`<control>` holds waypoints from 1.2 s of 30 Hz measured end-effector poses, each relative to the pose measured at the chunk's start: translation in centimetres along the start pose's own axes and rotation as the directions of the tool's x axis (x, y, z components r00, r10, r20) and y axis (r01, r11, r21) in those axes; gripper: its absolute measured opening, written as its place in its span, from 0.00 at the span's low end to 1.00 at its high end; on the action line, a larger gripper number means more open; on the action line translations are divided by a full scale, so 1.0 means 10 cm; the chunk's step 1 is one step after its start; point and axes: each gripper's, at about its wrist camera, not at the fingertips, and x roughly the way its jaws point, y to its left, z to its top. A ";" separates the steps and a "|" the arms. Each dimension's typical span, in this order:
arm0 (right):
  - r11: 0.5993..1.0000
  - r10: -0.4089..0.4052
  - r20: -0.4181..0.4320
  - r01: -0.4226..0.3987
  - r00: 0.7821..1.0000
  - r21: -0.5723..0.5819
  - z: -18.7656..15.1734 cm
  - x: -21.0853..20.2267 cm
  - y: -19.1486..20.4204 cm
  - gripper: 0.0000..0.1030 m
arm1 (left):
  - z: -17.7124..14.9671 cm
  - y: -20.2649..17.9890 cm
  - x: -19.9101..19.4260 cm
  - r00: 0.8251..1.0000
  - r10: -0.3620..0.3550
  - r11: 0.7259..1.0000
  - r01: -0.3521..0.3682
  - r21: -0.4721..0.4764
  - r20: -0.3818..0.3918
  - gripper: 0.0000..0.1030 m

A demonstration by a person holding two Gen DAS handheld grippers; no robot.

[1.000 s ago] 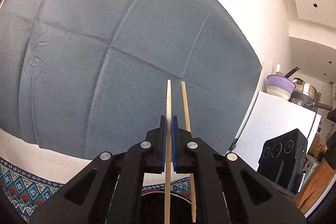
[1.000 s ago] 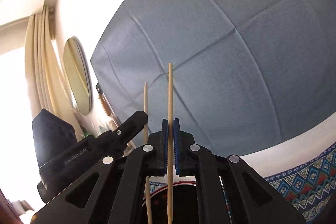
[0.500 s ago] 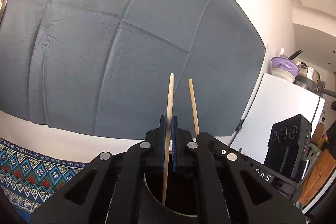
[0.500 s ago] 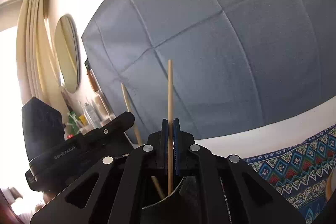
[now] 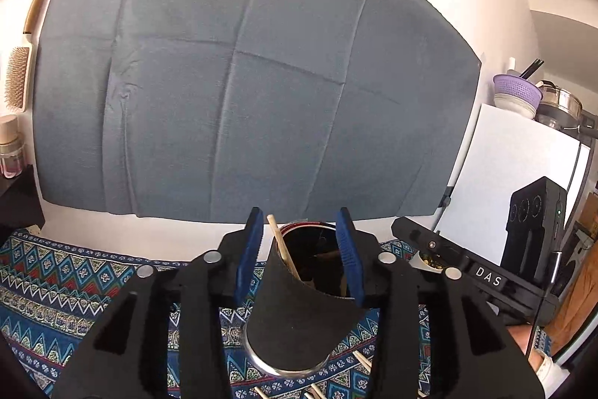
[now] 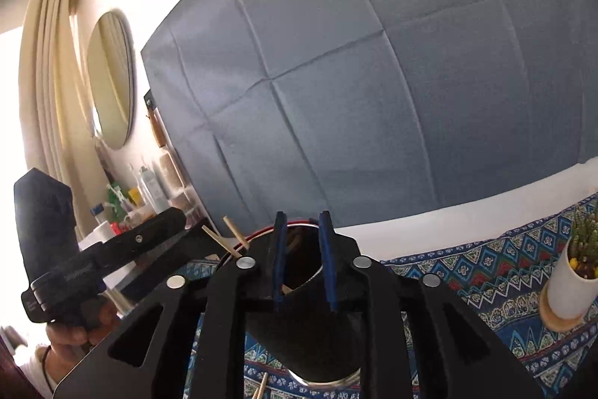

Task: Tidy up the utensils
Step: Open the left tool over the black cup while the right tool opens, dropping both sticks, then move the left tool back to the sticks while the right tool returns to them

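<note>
A black cup (image 5: 299,324) with a metal base stands on the patterned tablecloth (image 5: 56,279), right in front of both grippers. My left gripper (image 5: 299,212) hangs over its rim; the jaws are opening and the blue pads (image 5: 254,249) touch nothing. A wooden chopstick (image 5: 278,238) leans inside the cup, free of the pads. My right gripper (image 6: 302,214) also hovers over the cup (image 6: 306,343), jaws opening, nothing pressed between them. Two chopstick ends (image 6: 234,231) stick out of the cup's left side.
Loose chopsticks (image 5: 362,359) lie on the cloth in front of the cup. A potted plant (image 6: 572,279) in a white pot stands to the right. A grey cloth (image 5: 243,81) hangs on the wall behind. Bottles (image 6: 149,189) crowd a shelf at left.
Both grippers tipped down over the cup and their jaws came apart. The chopstick each one held upright has slid down into the cup.
</note>
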 end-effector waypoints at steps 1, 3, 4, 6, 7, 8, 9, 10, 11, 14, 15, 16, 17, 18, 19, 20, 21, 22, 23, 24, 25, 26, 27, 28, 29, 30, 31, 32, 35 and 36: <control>1.000 -0.010 0.004 0.010 1.000 0.002 0.00 -0.05 0.00 0.34 | 0.00 0.00 -0.05 1.000 0.006 1.000 -0.006 0.000 -0.001 0.53; 1.000 -0.031 0.011 0.031 0.999 -0.004 0.01 -0.15 0.03 0.42 | 0.00 0.01 -0.15 1.000 0.027 1.000 -0.027 -0.001 -0.013 0.64; 0.999 -0.041 0.010 0.041 0.999 -0.008 0.01 -0.20 0.04 0.45 | -0.01 0.00 -0.19 0.999 0.040 0.999 -0.040 -0.002 -0.017 0.68; 0.998 -0.057 0.008 0.058 0.998 -0.016 0.00 -0.29 0.07 0.50 | -0.04 0.02 -0.26 0.997 0.064 0.998 -0.064 -0.011 -0.031 0.78; 0.998 -0.063 0.006 0.063 0.998 -0.018 -0.02 -0.33 0.09 0.51 | -0.06 0.02 -0.29 0.997 0.073 0.997 -0.074 -0.018 -0.039 0.81; 0.997 -0.069 0.000 0.069 0.998 -0.020 -0.03 -0.37 0.10 0.55 | -0.07 0.03 -0.32 0.995 0.083 0.996 -0.084 -0.022 -0.046 0.84; 0.997 -0.076 -0.006 0.076 0.997 -0.022 -0.05 -0.41 0.11 0.57 | -0.09 0.03 -0.35 0.994 0.097 0.995 -0.098 -0.023 -0.054 0.88; 0.996 -0.082 -0.012 0.082 0.997 -0.026 -0.07 -0.44 0.12 0.59 | -0.11 0.03 -0.38 0.992 0.107 0.994 -0.109 -0.023 -0.061 0.90; 0.996 -0.089 -0.017 0.088 0.996 -0.031 -0.08 -0.47 0.14 0.62 | -0.14 0.03 -0.41 0.992 0.110 0.993 -0.112 -0.021 -0.067 0.91; 0.994 -0.102 -0.030 0.100 0.994 -0.042 -0.13 -0.58 0.17 0.70 | -0.21 -0.01 -0.48 0.989 0.121 0.992 -0.123 -0.010 -0.089 0.94; 0.994 -0.105 -0.037 0.104 0.994 -0.045 -0.14 -0.62 0.16 0.75 | -0.23 -0.03 -0.50 0.987 0.123 0.992 -0.124 -0.003 -0.100 0.94; 0.993 -0.111 -0.046 0.109 0.993 -0.046 -0.16 -0.65 0.16 0.77 | -0.26 -0.05 -0.52 0.986 0.125 0.992 -0.125 0.006 -0.111 0.94; 0.992 -0.117 -0.053 0.114 0.992 -0.047 -0.17 -0.67 0.16 0.81 | -0.29 -0.07 -0.53 0.984 0.131 0.991 -0.130 0.015 -0.124 0.94; 0.992 -0.119 -0.057 0.116 0.991 -0.045 -0.19 -0.71 0.15 0.82 | -0.31 -0.08 -0.54 0.981 0.137 0.991 -0.135 0.021 -0.135 0.94; 0.992 -0.119 -0.059 0.116 0.991 -0.042 -0.21 -0.75 0.14 0.82 | -0.33 -0.10 -0.55 0.980 0.137 0.991 -0.135 0.023 -0.144 0.94; 0.992 -0.123 -0.063 0.120 0.990 -0.042 -0.23 -0.78 0.12 0.83 | -0.37 -0.10 -0.57 0.979 0.134 0.991 -0.132 0.024 -0.153 0.94; 0.991 -0.131 -0.069 0.128 0.989 -0.041 -0.25 -0.80 0.11 0.83 | -0.40 -0.11 -0.57 0.977 0.135 0.991 -0.132 0.025 -0.163 0.94; 0.990 -0.138 -0.078 0.136 0.987 -0.039 -0.27 -0.82 0.09 0.83 | -0.43 -0.12 -0.58 0.975 0.139 0.990 -0.137 0.027 -0.172 0.94; 0.990 -0.142 -0.092 0.140 0.986 -0.037 -0.30 -0.84 0.06 0.83 | -0.47 -0.12 -0.57 0.972 0.146 0.989 -0.143 0.028 -0.182 0.94; 0.989 -0.146 -0.105 0.143 0.984 -0.033 -0.32 -0.84 0.04 0.84 | -0.52 -0.11 -0.57 0.969 0.152 0.988 -0.149 0.030 -0.193 0.94; 0.988 -0.151 -0.118 0.149 0.981 -0.028 -0.36 -0.85 0.01 0.84 | -0.56 -0.11 -0.56 0.966 0.157 0.988 -0.155 0.030 -0.207 0.94; 0.988 -0.157 -0.133 0.156 0.979 -0.023 -0.39 -0.86 -0.01 0.84 | -0.61 -0.10 -0.55 0.960 0.166 0.986 -0.164 0.029 -0.226 0.94; 0.986 -0.164 -0.148 0.163 0.975 -0.018 -0.43 -0.86 -0.04 0.85 | -0.66 -0.08 -0.53 0.954 0.174 0.985 -0.172 0.029 -0.245 0.94; 0.985 -0.169 -0.164 0.169 0.972 -0.013 -0.47 -0.86 -0.08 0.85 | -0.71 -0.07 -0.52 0.948 0.180 0.983 -0.179 0.028 -0.263 0.94; 0.984 -0.175 -0.182 0.176 0.968 -0.008 -0.51 -0.86 -0.12 0.85 | -0.76 -0.05 -0.50 0.942 0.187 0.982 -0.187 0.026 -0.280 0.94; 0.983 -0.183 -0.200 0.186 0.963 -0.003 -0.55 -0.87 -0.16 0.85 | -0.81 -0.03 -0.48 0.935 0.195 0.980 -0.196 0.024 -0.298 0.94; 0.980 -0.192 -0.220 0.197 0.956 0.000 -0.58 -0.85 -0.19 0.85 | -0.86 -0.01 -0.47 0.929 0.199 0.979 -0.203 0.020 -0.313 0.94; 0.978 -0.202 -0.244 0.209 0.948 0.000 -0.61 -0.84 -0.22 0.85 | -0.90 0.01 -0.45 0.923 0.201 0.978 -0.207 0.016 -0.328 0.94; 0.966 -0.250 -0.301 0.258 0.920 -0.013 -0.70 -0.81 -0.32 0.85 | -1.04 0.06 -0.39 0.902 0.213 0.974 -0.225 0.014 -0.374 0.94; 0.962 -0.263 -0.315 0.272 0.912 -0.017 -0.73 -0.80 -0.35 0.85 | -1.09 0.08 -0.37 0.893 0.219 0.973 -0.231 0.017 -0.392 0.94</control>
